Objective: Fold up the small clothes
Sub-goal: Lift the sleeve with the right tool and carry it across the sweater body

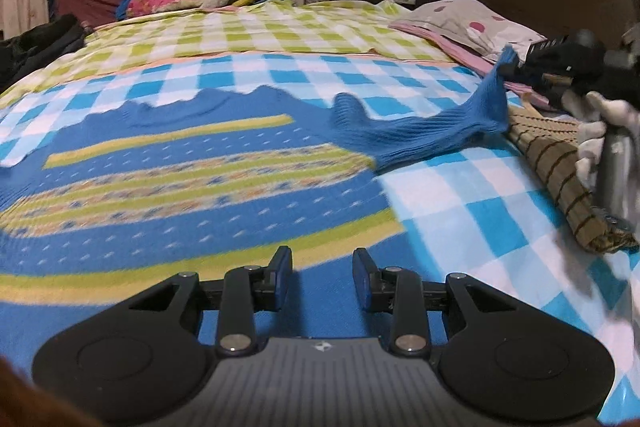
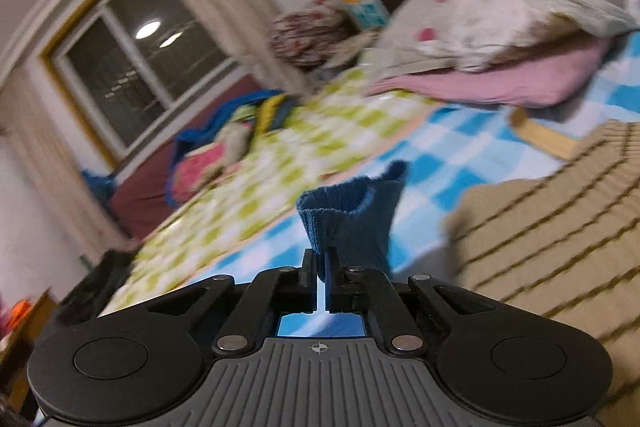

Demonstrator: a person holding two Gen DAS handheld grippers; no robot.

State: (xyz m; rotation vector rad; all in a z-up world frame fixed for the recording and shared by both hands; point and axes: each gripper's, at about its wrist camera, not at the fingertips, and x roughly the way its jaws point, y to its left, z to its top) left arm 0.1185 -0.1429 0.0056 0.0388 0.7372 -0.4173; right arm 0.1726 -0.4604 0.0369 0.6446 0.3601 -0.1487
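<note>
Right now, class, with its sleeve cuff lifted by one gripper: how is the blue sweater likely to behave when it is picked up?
Probably floppy: the blue sweater's sleeve sags in a curve from the right gripper down to the bed. Likely light, since a narrow pinch on the cuff raises it. The ribbed knit seems unlikely to slip.

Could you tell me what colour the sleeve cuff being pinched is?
Blue ribbed knit cuff, clearest in the right wrist view.
</note>
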